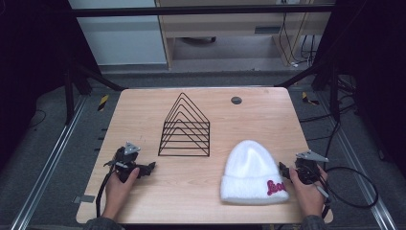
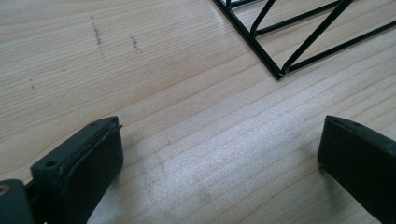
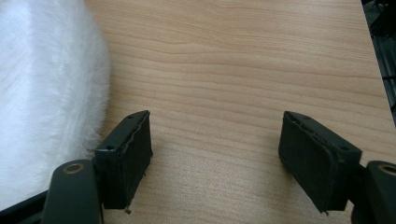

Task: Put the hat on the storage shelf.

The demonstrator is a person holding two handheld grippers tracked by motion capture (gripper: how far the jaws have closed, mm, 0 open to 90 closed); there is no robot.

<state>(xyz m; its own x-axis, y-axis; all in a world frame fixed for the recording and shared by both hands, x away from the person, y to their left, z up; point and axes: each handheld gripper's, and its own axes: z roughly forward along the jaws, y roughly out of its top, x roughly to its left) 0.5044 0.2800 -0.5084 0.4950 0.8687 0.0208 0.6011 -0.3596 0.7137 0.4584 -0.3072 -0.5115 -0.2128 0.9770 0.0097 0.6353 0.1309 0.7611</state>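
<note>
A fluffy white beanie [image 1: 251, 170] with red lettering on its folded cuff lies flat on the wooden table [image 1: 143, 115], front right. A black wire rack [image 1: 185, 128] with peaked dividers stands at the table's middle. My left gripper [image 1: 147, 168] rests low at the front left, short of the rack, its jaws open over bare wood [image 2: 222, 135]; the rack's near corner [image 2: 280, 72] lies ahead of it. My right gripper [image 1: 284, 172] sits beside the beanie's right edge, jaws open and holding nothing [image 3: 217, 126]. The beanie's fuzzy side [image 3: 46, 93] lies just left of its left jaw.
A small dark round grommet [image 1: 236, 100] is set in the table near the back edge. Cables [image 1: 356, 189] trail off the right side of the table. Dark frame posts and floor rails flank the table.
</note>
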